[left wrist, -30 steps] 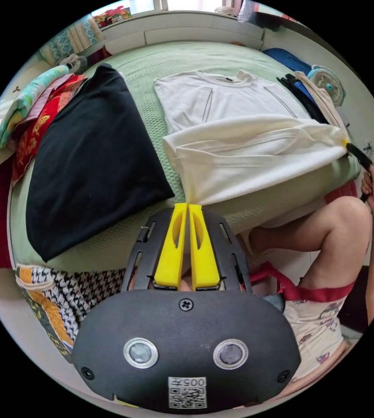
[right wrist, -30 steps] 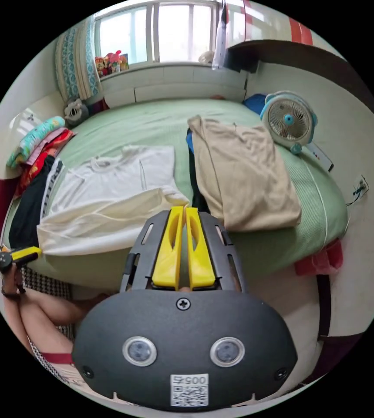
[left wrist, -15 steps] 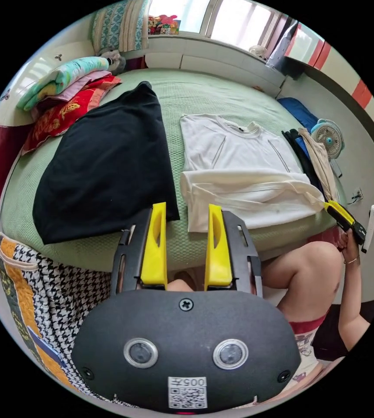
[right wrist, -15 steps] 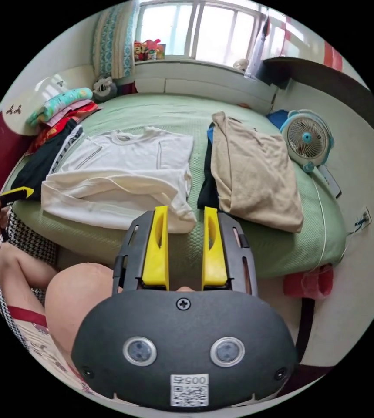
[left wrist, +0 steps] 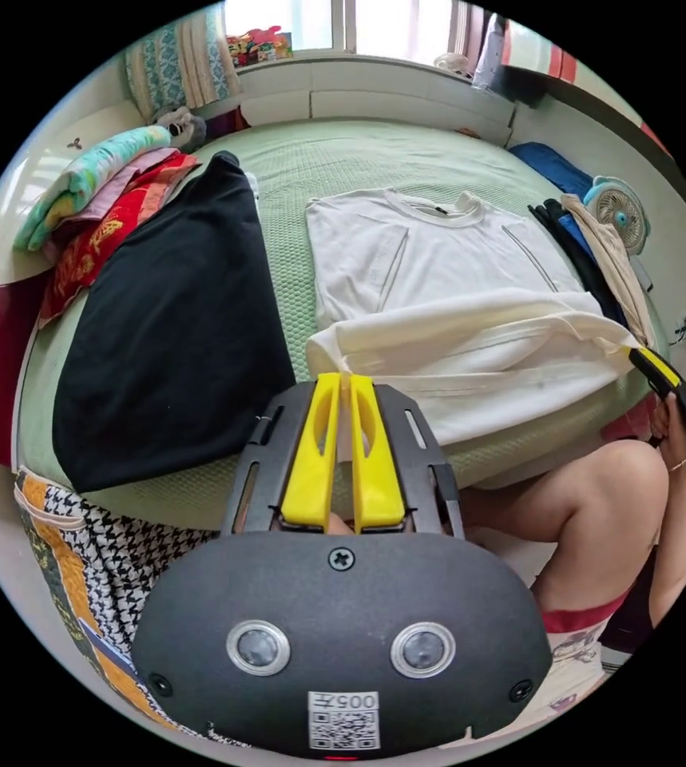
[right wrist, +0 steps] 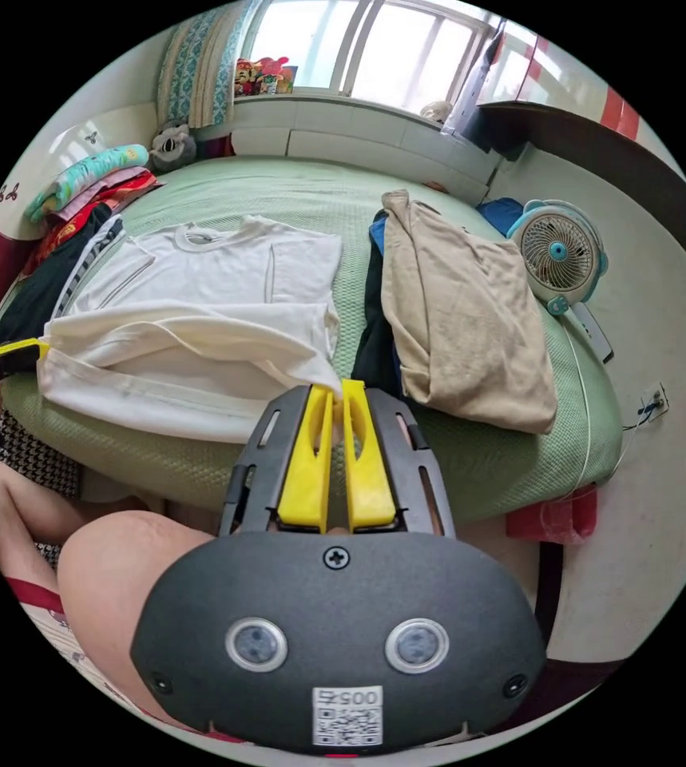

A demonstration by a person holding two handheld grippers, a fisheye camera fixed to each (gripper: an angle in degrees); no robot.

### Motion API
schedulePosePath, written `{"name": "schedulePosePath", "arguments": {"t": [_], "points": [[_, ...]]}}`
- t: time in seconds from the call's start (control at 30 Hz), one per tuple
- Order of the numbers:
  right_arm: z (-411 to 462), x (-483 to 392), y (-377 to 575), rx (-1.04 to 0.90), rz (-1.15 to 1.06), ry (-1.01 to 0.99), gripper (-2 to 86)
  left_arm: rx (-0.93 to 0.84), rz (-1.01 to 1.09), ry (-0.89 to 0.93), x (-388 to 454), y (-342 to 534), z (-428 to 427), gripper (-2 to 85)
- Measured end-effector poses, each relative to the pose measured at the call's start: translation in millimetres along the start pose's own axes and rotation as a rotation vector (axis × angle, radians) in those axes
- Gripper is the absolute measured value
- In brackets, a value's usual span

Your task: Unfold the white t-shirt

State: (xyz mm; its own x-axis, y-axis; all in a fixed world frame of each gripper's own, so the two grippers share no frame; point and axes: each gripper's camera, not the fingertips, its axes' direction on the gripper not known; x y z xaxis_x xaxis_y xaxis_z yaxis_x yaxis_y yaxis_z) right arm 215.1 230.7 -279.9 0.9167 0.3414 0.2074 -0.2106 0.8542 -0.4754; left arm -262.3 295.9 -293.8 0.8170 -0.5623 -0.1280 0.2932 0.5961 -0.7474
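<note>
Two grippers (left wrist: 344, 382) (right wrist: 336, 393), one white t-shirt (left wrist: 438, 288)

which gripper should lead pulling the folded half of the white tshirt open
Neither clearly: both look equally placed. The left gripper is shut on the near left corner of the white t-shirt, and the right gripper is shut on its near right corner, so pulling both together toward the person suits best.

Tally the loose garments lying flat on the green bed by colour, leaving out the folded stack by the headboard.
White t-shirt: 1
Black garment: 1
Beige garment: 1
Total: 3, not counting dark pieces partly hidden under the beige one.
</note>
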Motion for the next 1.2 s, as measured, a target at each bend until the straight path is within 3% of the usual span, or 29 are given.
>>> {"name": "schedulePosePath", "arguments": {"t": [0.5, 0.8, 0.97, 1.2], "points": [[-112, 62, 34, 0.095, 0.091, -0.052, -1.6, 0.102, 0.115, 0.079, 6, 89, -128, 1.9], [-159, 99, 90, 0.086, 0.116, -0.189, -1.6, 0.182, 0.143, 0.177, -5, 158, -177, 2.2], [-154, 102, 123, 0.028, 0.114, -0.272, -1.6, 0.107, 0.16, 0.169, -11, 180, -172, 2.2], [-89, 85, 165, -0.232, 0.04, -0.22, -1.1, -0.032, 0.057, 0.135, -30, 198, -138, 0.8]]}}
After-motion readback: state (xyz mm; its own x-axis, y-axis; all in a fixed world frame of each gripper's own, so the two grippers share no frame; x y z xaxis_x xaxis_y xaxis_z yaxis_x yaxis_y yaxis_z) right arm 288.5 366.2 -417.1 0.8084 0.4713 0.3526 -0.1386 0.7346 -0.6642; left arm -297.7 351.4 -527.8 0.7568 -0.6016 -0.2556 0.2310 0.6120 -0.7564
